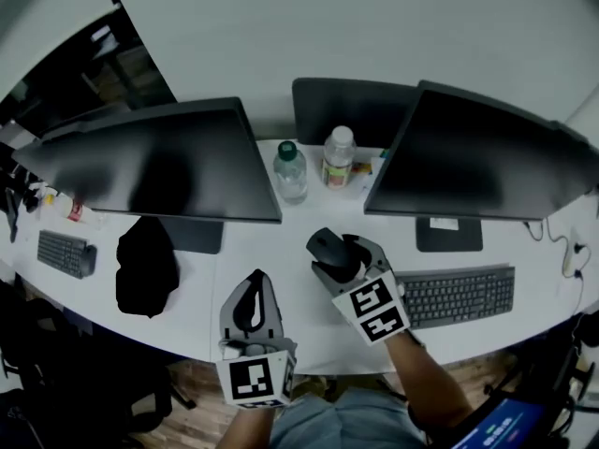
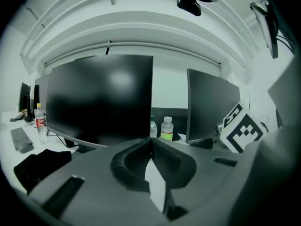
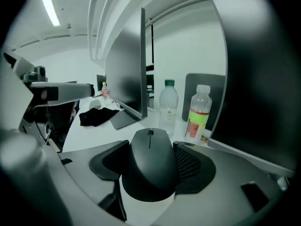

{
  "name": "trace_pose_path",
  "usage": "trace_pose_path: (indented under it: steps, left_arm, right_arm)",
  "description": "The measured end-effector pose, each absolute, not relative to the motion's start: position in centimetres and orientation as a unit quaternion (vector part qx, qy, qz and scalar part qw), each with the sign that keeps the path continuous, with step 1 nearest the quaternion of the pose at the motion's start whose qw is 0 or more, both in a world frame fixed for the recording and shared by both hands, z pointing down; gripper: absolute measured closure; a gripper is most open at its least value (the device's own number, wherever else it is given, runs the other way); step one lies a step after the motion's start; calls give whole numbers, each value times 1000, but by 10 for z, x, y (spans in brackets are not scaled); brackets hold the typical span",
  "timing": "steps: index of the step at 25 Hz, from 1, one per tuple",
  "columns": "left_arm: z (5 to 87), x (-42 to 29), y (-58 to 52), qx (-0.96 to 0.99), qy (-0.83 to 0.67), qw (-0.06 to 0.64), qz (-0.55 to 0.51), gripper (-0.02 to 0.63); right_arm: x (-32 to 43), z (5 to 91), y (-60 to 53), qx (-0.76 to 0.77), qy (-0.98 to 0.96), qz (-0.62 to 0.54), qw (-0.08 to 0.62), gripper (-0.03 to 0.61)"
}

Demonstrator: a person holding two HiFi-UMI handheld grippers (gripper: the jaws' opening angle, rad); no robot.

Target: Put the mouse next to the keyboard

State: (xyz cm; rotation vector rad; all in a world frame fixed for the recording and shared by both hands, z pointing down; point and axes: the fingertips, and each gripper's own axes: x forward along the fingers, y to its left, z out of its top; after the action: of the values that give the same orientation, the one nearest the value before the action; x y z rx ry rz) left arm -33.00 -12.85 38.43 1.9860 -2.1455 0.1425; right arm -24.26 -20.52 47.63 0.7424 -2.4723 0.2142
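Observation:
A black mouse sits between the jaws of my right gripper, which is shut on its sides just above the white desk. In the right gripper view the mouse fills the gap, with a pad touching each flank. The dark keyboard lies to the right of this gripper, near the desk's front edge. My left gripper hovers at the front edge left of the mouse. Its jaws meet at the tips and hold nothing.
Two dark monitors stand at the back, with two plastic bottles between them. A black cloth and a second keyboard lie at the left. Cables run at the far right.

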Motion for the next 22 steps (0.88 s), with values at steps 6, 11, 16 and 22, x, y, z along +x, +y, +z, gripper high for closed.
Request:
trace_pose_path:
  steps: [6,11,16,22]
  left_arm:
    - [335,-331,-101,685,-726,47,27,609]
    - [306,-335,-85,690,-724,11,8,609]
    - [294,-334,-72,697,-717,-9,1,609]
    - [297,-316,-60,719,-695,-9,-1,609]
  right_arm:
    - [-243,390,-168,302,-929,40,209,276]
    - [-241,354,-143,317,-931,12,180,276]
    - [-237,345,-126,328,-928,2,175,276]
    - [-219,348,-107,352,-920,3,173,276]
